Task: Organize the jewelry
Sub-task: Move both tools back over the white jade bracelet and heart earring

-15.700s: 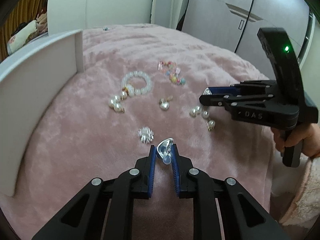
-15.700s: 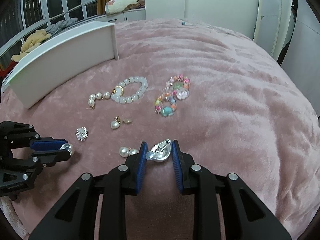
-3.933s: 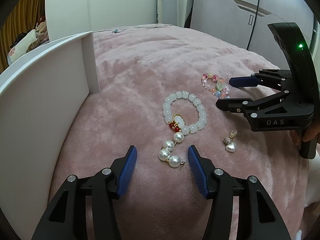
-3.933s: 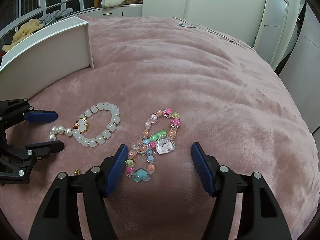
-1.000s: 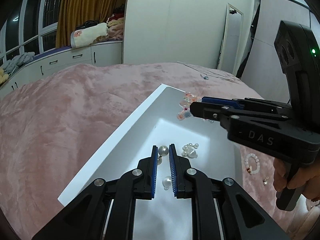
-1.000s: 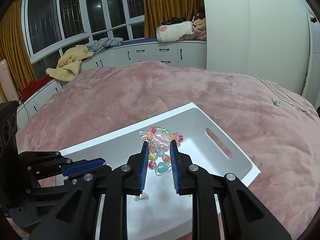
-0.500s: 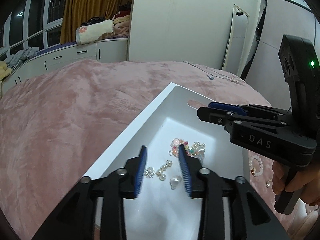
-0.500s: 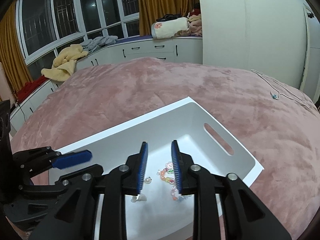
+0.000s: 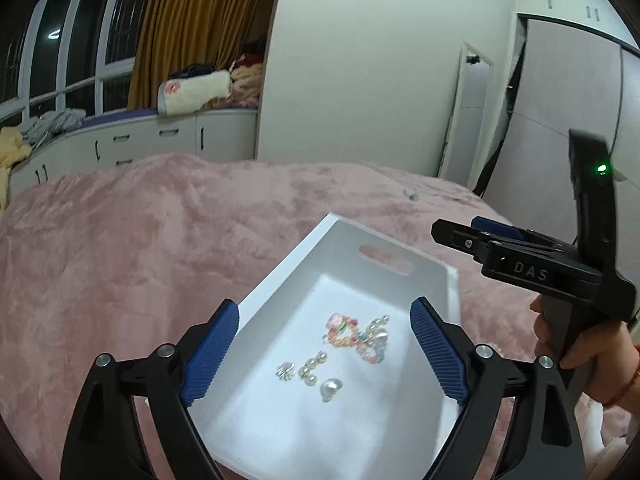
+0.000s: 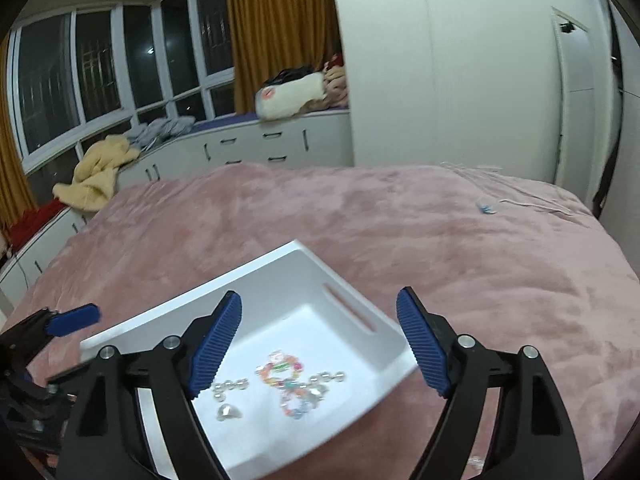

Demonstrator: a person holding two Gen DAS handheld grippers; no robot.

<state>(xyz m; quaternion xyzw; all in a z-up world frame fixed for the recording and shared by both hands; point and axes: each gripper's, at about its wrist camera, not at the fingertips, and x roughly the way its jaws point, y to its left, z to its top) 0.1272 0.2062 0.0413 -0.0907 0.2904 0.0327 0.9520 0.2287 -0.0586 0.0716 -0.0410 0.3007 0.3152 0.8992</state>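
Above, both hand-held grippers (image 9: 324, 346) (image 10: 320, 344) tilt over the tray (image 9: 384, 280).

Dim indoor light, blurred fisheye edges

Colourful bead bracelet (image 9: 354, 336), pearl earrings (image 9: 310, 367), lying loose in white tray (image 9: 384, 276)

A bed (image 9: 120, 248) under a pink plush cover carries everything. On it sits a white tray (image 9: 280, 280) — a slot handle cut in its far wall. Further back, near the far edge, lies a small blue item on a thin white cord (image 10: 520, 200) — too small to identify.
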